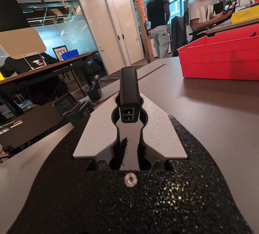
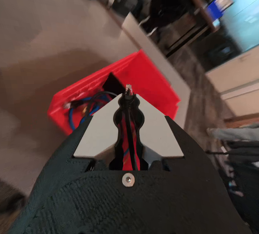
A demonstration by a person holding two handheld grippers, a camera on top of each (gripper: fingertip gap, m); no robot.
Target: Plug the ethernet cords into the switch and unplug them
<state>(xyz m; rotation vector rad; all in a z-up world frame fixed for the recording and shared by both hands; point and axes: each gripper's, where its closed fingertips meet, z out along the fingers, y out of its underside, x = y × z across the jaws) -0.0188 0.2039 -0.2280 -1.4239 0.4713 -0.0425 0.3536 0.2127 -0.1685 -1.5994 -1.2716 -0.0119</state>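
The left tool [image 1: 129, 109] is clamped on a small black rectangular plastic switch [image 1: 129, 87], gripping it near the end that faces the camera, where two stacked sockets show. The switch's far end reaches out past the fingertips, just above the smooth brown desk [image 1: 210, 122]. To the right stands a bright red open-topped plastic bin [image 1: 218, 62], well apart from the switch, with a wide bare stretch of desk between them. To the left the desk's edge runs close by; near it sit a dark grey charging case with its lid open [image 1: 72, 109] and a second dark charger [image 1: 94, 91]. There is writing on a sign on the wooden post [image 1: 141, 17], on a framed marker card on the far desk [image 1: 60, 52] and on a box at the lower left; I leave the words out.

The right tool [image 2: 129, 97] is closed on the boot of a black ethernet cord [image 2: 130, 136], whose clear plug [image 2: 129, 88] sticks out beyond the fingertips. The cord runs back between the fingers. This view is blurred. Below and beyond the plug sits the red bin [image 2: 147, 73], holding a blue cable [image 2: 72, 116] and another dark cord with a plug [image 2: 70, 104] lying by its rim.
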